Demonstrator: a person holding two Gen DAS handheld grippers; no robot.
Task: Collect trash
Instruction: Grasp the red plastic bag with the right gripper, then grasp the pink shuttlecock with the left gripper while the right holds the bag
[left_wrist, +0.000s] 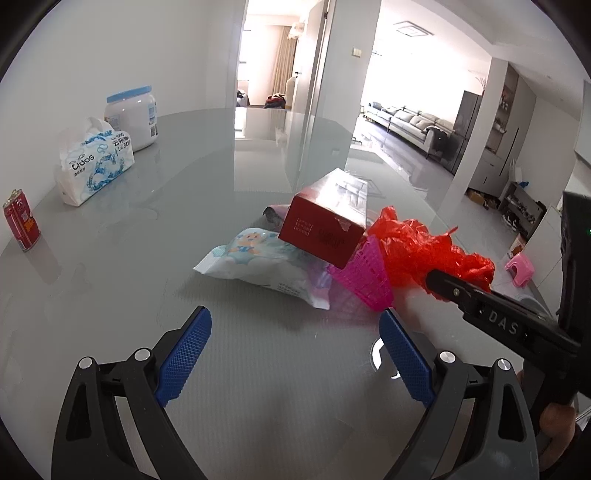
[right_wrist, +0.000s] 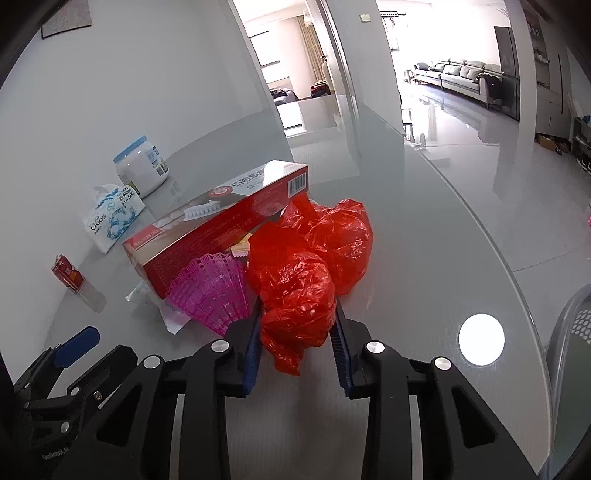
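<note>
A heap of trash lies on the grey glass table (left_wrist: 258, 369): a red carton (left_wrist: 325, 218), a pink plastic mesh basket (left_wrist: 369, 273), a white printed wrapper (left_wrist: 258, 262) and a crumpled red plastic bag (left_wrist: 424, 251). My left gripper (left_wrist: 295, 350) is open and empty, a little short of the heap. My right gripper (right_wrist: 297, 332) is shut on the red plastic bag (right_wrist: 306, 266), with the blue pads pressing its near end. In the right wrist view the carton (right_wrist: 221, 225) leans over the basket (right_wrist: 210, 291). The right gripper's finger shows in the left wrist view (left_wrist: 480, 299).
A red can (left_wrist: 20, 225), a tissue pack (left_wrist: 94, 158) and a white jar with a blue lid (left_wrist: 135, 114) stand along the wall on the left. The table's curved edge (right_wrist: 517, 266) runs on the right, with a chair (right_wrist: 576, 332) beside it.
</note>
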